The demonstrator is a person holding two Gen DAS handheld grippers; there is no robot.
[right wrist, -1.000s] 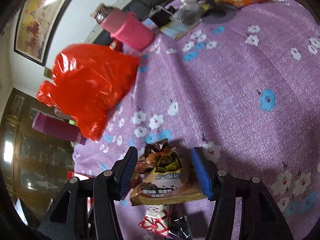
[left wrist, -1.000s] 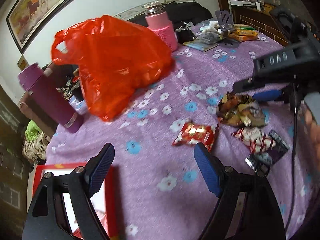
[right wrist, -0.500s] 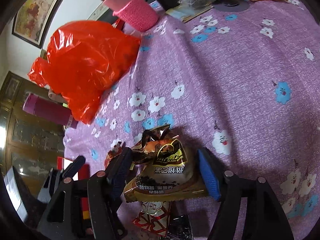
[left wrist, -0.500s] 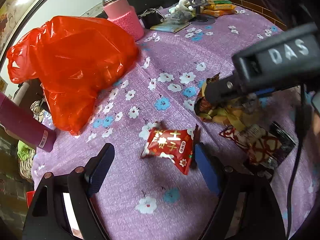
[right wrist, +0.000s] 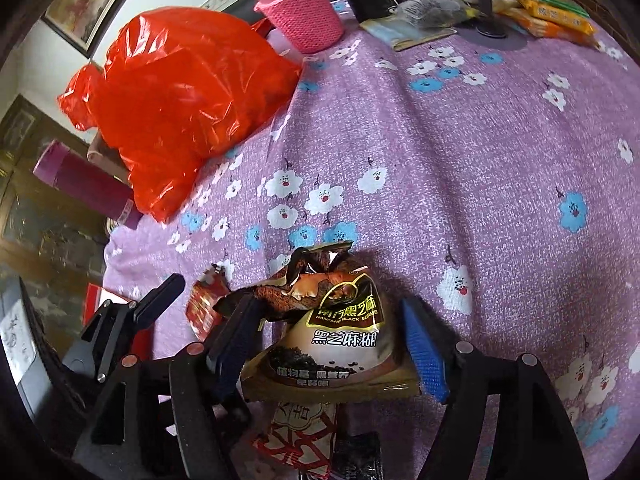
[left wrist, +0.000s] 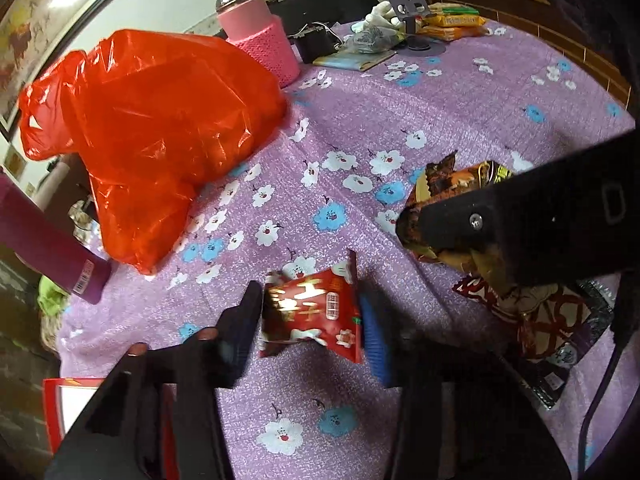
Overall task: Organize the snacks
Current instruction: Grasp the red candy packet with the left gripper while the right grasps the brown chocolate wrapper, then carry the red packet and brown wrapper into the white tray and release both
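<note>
A small red snack packet [left wrist: 312, 316] lies on the purple flowered tablecloth [left wrist: 440, 120], and my left gripper [left wrist: 310, 334] has its fingers closed in against both sides of it. A brown and gold black-sesame snack packet [right wrist: 336, 332] lies between the open fingers of my right gripper [right wrist: 332, 348], which straddles it with gaps at both sides. Under it lie a red-and-white packet [right wrist: 300, 436] and a dark packet [right wrist: 356, 456]. The same pile shows in the left wrist view [left wrist: 540, 320], partly hidden by the right gripper's body.
A crumpled red plastic bag [left wrist: 160, 128] sits at the left. A purple bottle [left wrist: 44, 248] lies at the table's left edge and a pink flask [left wrist: 260, 36] stands behind the bag. A red box [left wrist: 64, 400] is near left. Yellow packets [right wrist: 552, 16] and clutter lie far back.
My left gripper moved forward to the red packet and closed in on it. My right gripper lowered slightly around the sesame packet and stayed open.
</note>
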